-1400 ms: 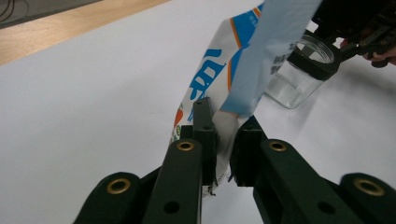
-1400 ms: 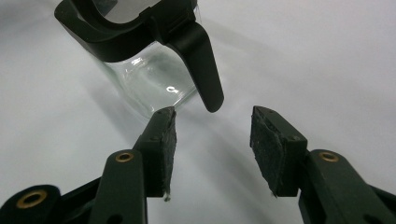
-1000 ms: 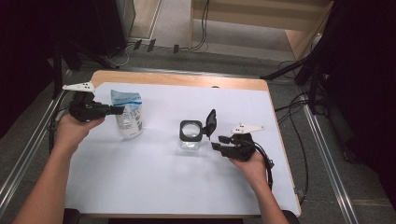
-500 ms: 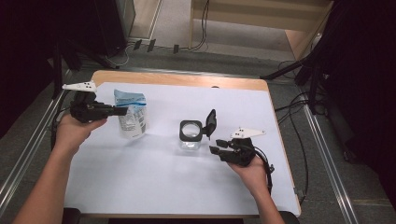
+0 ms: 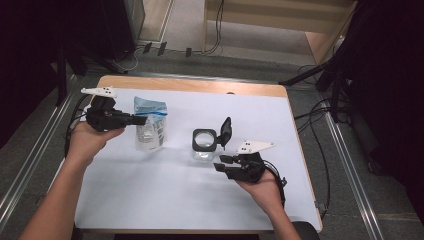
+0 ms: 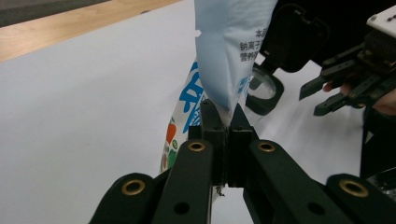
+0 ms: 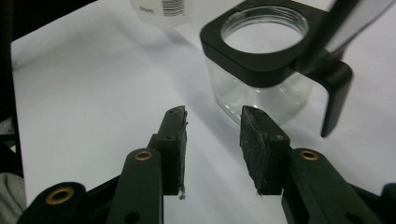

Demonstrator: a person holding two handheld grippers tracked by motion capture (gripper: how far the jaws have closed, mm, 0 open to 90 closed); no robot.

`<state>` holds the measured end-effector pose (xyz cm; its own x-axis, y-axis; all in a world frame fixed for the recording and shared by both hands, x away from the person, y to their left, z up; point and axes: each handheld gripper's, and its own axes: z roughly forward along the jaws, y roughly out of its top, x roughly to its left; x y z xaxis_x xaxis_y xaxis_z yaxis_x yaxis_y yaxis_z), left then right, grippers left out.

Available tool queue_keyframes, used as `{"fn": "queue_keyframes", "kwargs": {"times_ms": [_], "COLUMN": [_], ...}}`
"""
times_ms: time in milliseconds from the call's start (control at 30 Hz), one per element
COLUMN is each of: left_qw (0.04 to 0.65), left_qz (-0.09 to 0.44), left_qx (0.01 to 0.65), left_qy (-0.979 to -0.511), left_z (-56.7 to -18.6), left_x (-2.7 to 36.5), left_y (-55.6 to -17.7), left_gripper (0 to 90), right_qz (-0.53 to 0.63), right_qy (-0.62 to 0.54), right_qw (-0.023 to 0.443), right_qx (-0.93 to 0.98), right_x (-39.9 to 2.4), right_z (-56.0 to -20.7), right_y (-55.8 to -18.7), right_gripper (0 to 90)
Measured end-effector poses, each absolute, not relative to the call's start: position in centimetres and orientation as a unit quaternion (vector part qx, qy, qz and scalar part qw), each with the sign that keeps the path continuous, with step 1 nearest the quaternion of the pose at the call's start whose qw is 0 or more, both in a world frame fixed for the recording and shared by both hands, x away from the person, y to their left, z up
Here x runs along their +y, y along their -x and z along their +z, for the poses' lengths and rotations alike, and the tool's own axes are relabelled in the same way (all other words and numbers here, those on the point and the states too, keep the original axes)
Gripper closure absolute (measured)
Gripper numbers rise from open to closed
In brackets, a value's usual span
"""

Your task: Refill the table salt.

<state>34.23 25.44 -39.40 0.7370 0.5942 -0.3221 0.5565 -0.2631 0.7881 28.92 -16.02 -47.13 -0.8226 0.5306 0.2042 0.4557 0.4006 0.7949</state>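
pouch pinched, jar open and waiting

the left gripper [image 5: 132, 119] is clamped on the pouch [image 5: 149, 126] top, upright on the table [image 5: 150, 200]. the right gripper [image 5: 223, 163] — jaws apart, empty — sits just beside the open jar [image 5: 204, 145]. likely next — steadying the jar, then pouring.

On the white table [image 5: 165, 200], the left gripper [image 5: 142, 120] has its jaws closed on the top edge of a pouch [image 5: 149, 126], which stands upright. Just ahead of the right gripper [image 5: 221, 163] stands a clear jar [image 5: 204, 144], lid [image 5: 226, 131] flipped open; these jaws are apart, holding nothing.
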Motion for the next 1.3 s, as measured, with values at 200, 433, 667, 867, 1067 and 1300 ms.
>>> {"fn": "queue_keyframes", "kwargs": {"times_ms": [200, 433, 667, 867, 1067, 1300], "left_qw": [0.49, 0.485, 0.492, 0.501, 0.509, 0.512], "left_qz": [0.013, 0.005, 0.0, -0.001, -0.001, 0.007], "left_qx": [0.365, 0.352, 0.339, 0.329, 0.325, 0.323], "left_qy": [-0.792, -0.8, -0.801, -0.8, -0.797, -0.796], "left_z": [-38.4, -38.4, -37.6, -36.8, -36.3, -36.0], "left_x": [23.9, 22.5, 21.8, 21.7, 21.9, 22.2], "left_y": [-33.4, -32.4, -31.7, -31.0, -30.6, -30.4], "left_gripper": [90.0, 90.0, 90.0, 90.0, 90.0, 90.0], "right_qz": [0.458, 0.463, 0.465, 0.465, 0.468, 0.469], "right_qy": [-0.279, -0.265, -0.254, -0.244, -0.244, -0.238], "right_qw": [0.036, 0.03, 0.023, 0.012, 0.013, 0.016], "right_qx": [0.843, 0.845, 0.848, 0.851, 0.849, 0.851], "right_x": [-14.7, -13.1, -10.7, -8.3, -5.9, -3.6], "right_z": [-47.1, -47.0, -47.3, -48.0, -48.5, -48.7], "right_y": [-28.6, -28.2, -28.1, -28.4, -29.0, -29.4], "right_gripper": [62.8, 63.1, 63.3, 63.3, 63.3, 63.0]}}
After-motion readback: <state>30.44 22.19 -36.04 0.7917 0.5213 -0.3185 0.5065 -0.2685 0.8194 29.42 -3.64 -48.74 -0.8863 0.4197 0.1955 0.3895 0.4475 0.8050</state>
